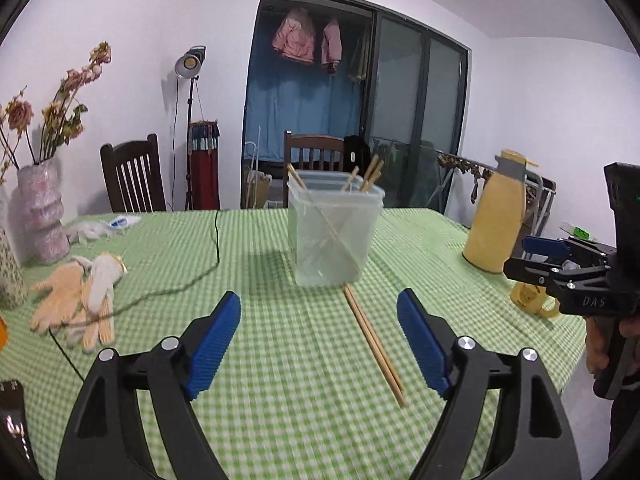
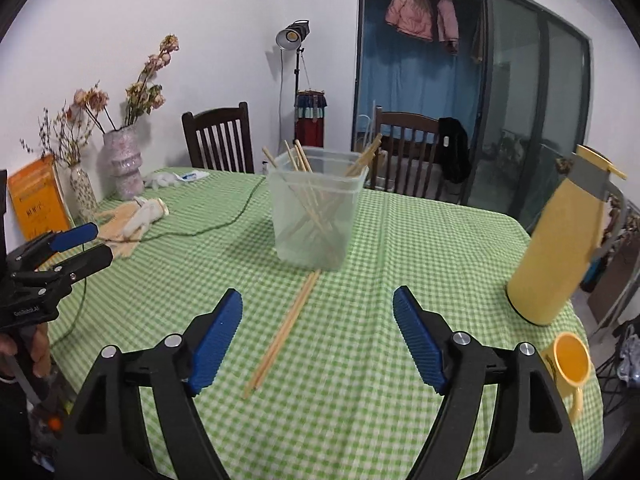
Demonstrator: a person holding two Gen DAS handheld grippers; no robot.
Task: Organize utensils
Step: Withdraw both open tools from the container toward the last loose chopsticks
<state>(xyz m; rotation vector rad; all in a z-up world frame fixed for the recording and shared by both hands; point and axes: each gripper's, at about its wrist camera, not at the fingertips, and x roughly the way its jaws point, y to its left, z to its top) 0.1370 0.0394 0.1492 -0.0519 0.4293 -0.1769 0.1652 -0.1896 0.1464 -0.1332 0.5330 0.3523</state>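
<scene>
Left gripper (image 1: 320,344) jaws wide, nothing between the pads, above the green checked tablecloth (image 1: 260,412). Right gripper (image 2: 318,344) also spread wide, empty. A pair of wooden chopsticks (image 1: 374,346) lies flat on the cloth ahead of both, far end touching the base of a clear plastic container (image 1: 334,232) holding more chopsticks upright. Yellow thermos (image 2: 556,248) and yellow mug (image 2: 570,364) right; work gloves (image 1: 80,300) left.
</scene>
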